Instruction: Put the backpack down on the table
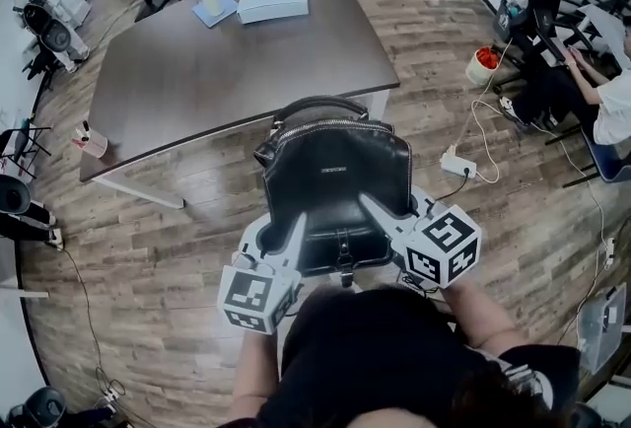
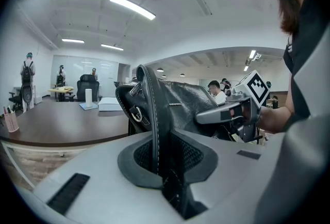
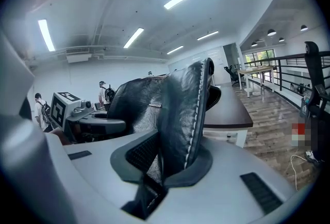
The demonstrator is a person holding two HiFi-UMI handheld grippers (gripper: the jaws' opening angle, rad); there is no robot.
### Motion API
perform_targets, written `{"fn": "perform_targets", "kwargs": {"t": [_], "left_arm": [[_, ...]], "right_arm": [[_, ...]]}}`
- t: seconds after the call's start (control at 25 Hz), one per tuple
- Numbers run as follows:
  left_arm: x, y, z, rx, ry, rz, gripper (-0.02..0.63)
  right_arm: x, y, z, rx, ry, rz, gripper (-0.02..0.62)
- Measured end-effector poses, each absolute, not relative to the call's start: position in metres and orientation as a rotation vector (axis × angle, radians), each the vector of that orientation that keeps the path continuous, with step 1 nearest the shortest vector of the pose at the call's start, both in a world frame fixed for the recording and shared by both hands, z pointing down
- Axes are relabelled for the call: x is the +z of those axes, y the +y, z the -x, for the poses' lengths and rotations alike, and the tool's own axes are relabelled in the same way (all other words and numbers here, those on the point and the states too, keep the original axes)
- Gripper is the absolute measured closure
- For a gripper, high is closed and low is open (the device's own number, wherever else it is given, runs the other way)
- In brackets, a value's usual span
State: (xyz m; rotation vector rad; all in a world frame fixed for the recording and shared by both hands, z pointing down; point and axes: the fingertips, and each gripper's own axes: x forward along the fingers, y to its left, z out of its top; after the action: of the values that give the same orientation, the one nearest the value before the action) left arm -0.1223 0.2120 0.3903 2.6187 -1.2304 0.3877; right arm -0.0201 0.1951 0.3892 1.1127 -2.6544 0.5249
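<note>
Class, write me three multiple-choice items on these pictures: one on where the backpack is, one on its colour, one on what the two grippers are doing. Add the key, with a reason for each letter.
1. Where is the backpack?
A. Lying flat on the table
B. Held up in the air at the table's near edge
C. On an office chair

2. What colour is the backpack?
A. Black
B. Red
C. White

3. What are the left gripper and the right gripper doing?
A. Both open and empty
B. Only the left one grips
C. Each is shut on the backpack

Key:
1. B: the head view shows it carried between the grippers, with floor beneath it.
2. A: its leather is black in all three views.
3. C: each gripper view shows black leather pinched between its jaws.
</note>
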Motion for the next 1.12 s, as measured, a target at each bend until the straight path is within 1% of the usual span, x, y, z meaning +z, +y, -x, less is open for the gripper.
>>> {"fn": "perform_targets", "kwargs": {"t": [0.24,0.44,0.76,1.12], "left_arm": [[0.382,0.172,0.148,0.352,-1.234,-2.651,0.549],[0.374,0.134,0.148,0.337,-1.271,-2.642,0.549],[0.367,0.055,0.123,0.359,-1.349,-2.609,0.549],[0.35,-0.026,0.088,0.351,-1.451,-2.583,0.549]], "right_arm": [[0.383,0.155,0.047,0.505,-2.652,-1.119,0.529],[0.374,0.115,0.048,0.48,-2.662,-1.096,0.529],[0.37,0.03,0.024,0.507,-2.703,-1.011,0.531],[0.351,-0.056,-0.011,0.436,-2.761,-0.943,0.531]]}}
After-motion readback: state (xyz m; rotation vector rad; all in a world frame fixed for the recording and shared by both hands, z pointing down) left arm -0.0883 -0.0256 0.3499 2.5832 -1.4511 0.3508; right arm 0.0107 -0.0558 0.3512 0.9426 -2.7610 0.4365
